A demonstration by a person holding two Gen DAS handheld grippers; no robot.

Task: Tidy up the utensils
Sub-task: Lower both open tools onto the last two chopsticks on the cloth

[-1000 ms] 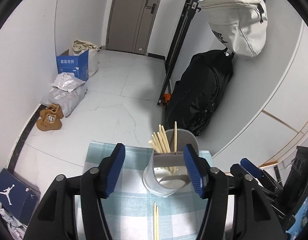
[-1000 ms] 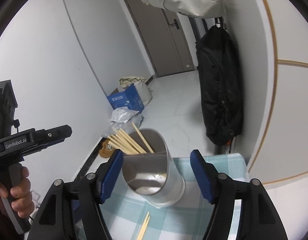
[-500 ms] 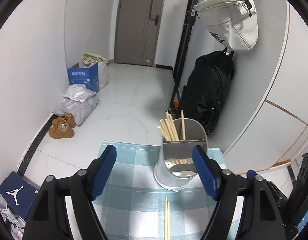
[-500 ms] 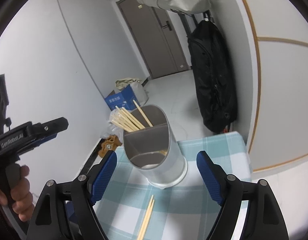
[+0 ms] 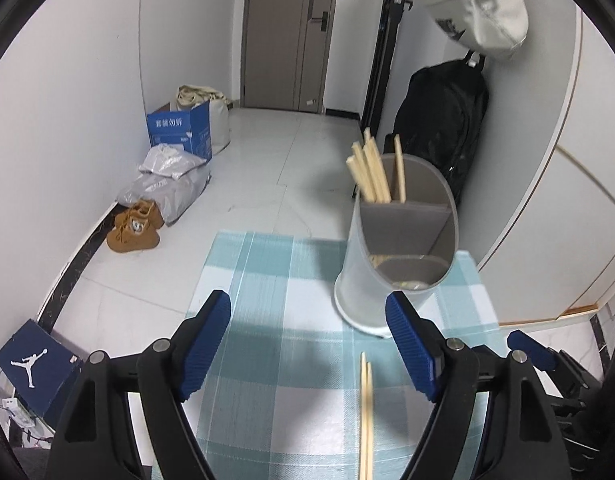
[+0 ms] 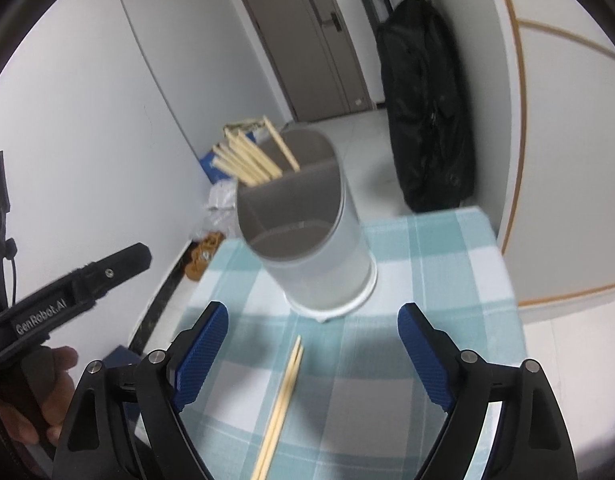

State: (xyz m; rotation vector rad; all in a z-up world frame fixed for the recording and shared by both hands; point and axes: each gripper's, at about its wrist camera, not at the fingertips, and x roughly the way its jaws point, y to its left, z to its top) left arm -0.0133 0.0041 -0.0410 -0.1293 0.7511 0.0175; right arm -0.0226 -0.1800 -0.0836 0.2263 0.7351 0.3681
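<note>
Left gripper (image 5: 307, 312) wide, nothing gripped. Right gripper (image 6: 312, 322) wide and opening, jaws bare. Chopstick pair (image 6: 281, 404) flat on checked cloth (image 6: 435, 248), just short of holder (image 6: 319, 256), below both grippers. More chopsticks (image 5: 373, 172) upright in holder's far compartment. Hand (image 6: 47, 392) on left grip.

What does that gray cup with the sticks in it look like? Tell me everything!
The gray cup is a tall, oval holder that looks like frosted plastic, with a wider white foot. A gray wall inside splits it into compartments. Pale wooden chopsticks lean out of the far compartment; the near one looks almost empty. It stands upright on the blue-and-white checked cloth. Neither claw touches it. Two loose chopsticks lie on the cloth in front.
</note>
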